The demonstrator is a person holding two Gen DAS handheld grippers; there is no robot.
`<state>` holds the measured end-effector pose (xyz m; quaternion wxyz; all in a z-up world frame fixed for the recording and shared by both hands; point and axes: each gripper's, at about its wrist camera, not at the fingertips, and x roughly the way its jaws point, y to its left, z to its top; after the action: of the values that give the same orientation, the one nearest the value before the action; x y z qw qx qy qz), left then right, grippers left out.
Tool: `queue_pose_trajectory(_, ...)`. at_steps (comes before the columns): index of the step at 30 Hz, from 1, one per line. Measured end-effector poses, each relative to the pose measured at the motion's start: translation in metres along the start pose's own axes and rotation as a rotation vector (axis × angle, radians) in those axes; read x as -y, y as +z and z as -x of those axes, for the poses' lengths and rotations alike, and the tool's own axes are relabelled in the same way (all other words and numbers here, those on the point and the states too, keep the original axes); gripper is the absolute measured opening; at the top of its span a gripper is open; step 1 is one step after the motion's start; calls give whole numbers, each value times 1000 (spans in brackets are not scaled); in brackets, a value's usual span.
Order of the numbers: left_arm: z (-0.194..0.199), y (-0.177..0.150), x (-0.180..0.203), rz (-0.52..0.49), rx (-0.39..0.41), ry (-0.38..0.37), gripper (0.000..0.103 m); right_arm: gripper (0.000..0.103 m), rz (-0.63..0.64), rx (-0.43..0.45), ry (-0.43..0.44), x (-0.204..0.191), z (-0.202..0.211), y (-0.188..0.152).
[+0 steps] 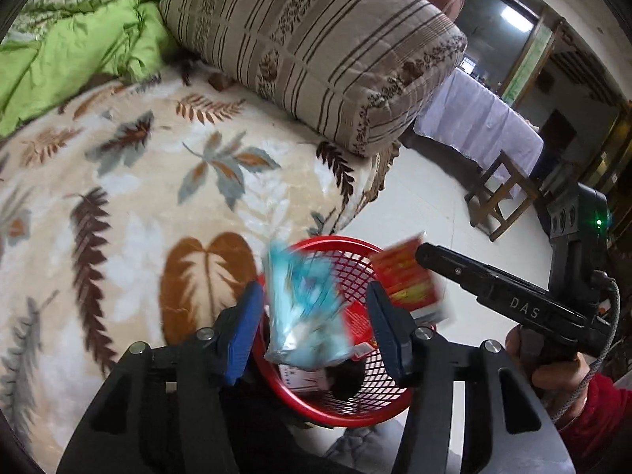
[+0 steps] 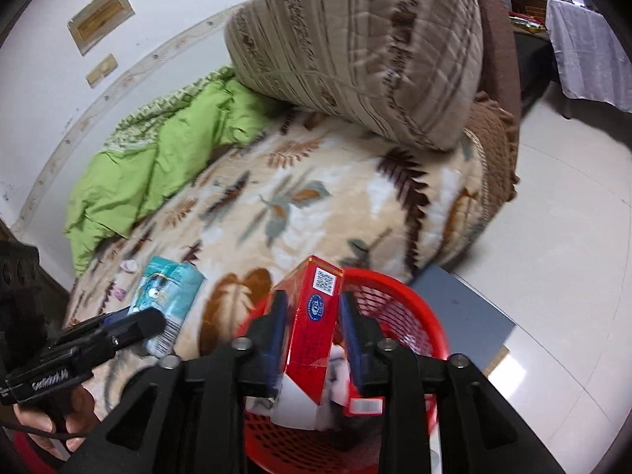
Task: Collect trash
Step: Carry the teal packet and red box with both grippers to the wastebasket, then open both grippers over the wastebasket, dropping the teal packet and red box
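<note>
A red mesh basket [image 1: 355,414] stands at the bed's edge, with cartons inside. My left gripper [image 1: 316,324] is open over it; a blurred blue plastic wrapper [image 1: 304,304] sits loose between its blue pads, over the basket. My right gripper [image 2: 310,316] is open around a red carton [image 2: 312,328] above the basket [image 2: 410,308]; the pads stand slightly apart from the carton's sides. The carton also shows in the left wrist view [image 1: 407,276], blurred. The blue wrapper shows in the right wrist view [image 2: 170,296] by the left gripper's tip.
The bed has a leaf-patterned blanket [image 1: 138,197], a green quilt [image 1: 71,55] and a folded striped quilt [image 1: 316,47]. A wooden stool [image 1: 501,193] and a cloth-covered table [image 1: 478,114] stand on the tiled floor. A grey mat [image 2: 462,308] lies beside the basket.
</note>
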<state>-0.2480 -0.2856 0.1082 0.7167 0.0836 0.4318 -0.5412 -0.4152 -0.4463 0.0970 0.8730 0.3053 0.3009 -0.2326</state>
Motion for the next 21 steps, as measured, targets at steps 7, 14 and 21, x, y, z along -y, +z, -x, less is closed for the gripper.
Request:
queue_pose_trajectory(7, 26, 3, -26, 64, 68, 72, 52, 44, 15, 30, 29, -6, -1, 10)
queue_pose_trajectory(14, 89, 3, -121, 233, 206, 275, 52, 44, 124, 14, 187, -79, -29, 27)
queue_pose_trajectory(21, 145, -29, -235, 489, 267, 497, 52, 44, 285, -56, 355, -179, -71, 27)
